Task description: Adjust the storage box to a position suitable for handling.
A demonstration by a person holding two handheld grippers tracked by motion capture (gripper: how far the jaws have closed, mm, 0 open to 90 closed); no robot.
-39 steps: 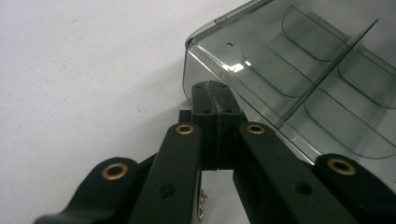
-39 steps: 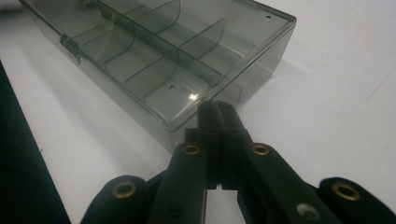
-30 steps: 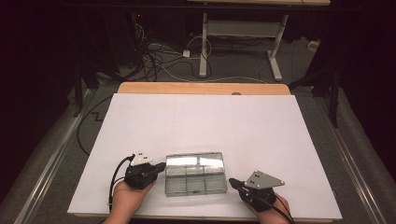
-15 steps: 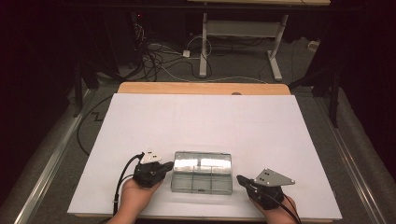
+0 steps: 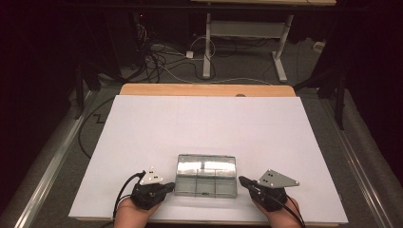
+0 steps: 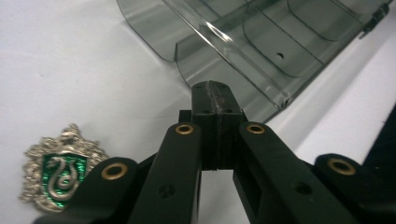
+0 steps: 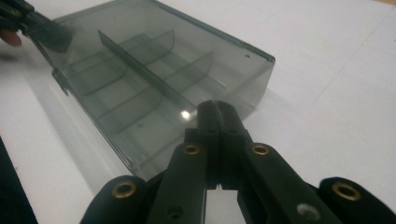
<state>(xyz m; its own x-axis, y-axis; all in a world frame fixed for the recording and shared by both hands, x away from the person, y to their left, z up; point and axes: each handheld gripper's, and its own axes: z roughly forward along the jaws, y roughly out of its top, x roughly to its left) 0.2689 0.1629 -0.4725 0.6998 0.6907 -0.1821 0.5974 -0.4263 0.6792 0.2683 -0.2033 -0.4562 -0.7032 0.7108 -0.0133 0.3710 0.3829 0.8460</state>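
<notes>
Lying low in the middle of the high view, a clear smoky-grey plastic compartment box (image 5: 206,175) is seen on the white table sheet (image 5: 204,123), flanked by both tools. At the lower left of that view the left gripper (image 5: 170,186) is held with its tips just beside the box's left end; its jaws are pressed together, with nothing between them. In the left gripper view the closed tips (image 6: 215,88) are shown right against the box's edge (image 6: 243,46), though contact cannot be confirmed. A silver crest badge with a green snake shield (image 6: 60,168) is seen at the lower left of that frame, flat on the sheet. At the lower right of the high view the right gripper (image 5: 242,180) is pointed at the box's right end, its jaws likewise together and empty. In the right gripper view its tips (image 7: 217,109) are placed just beside the box's near corner (image 7: 154,93).
</notes>
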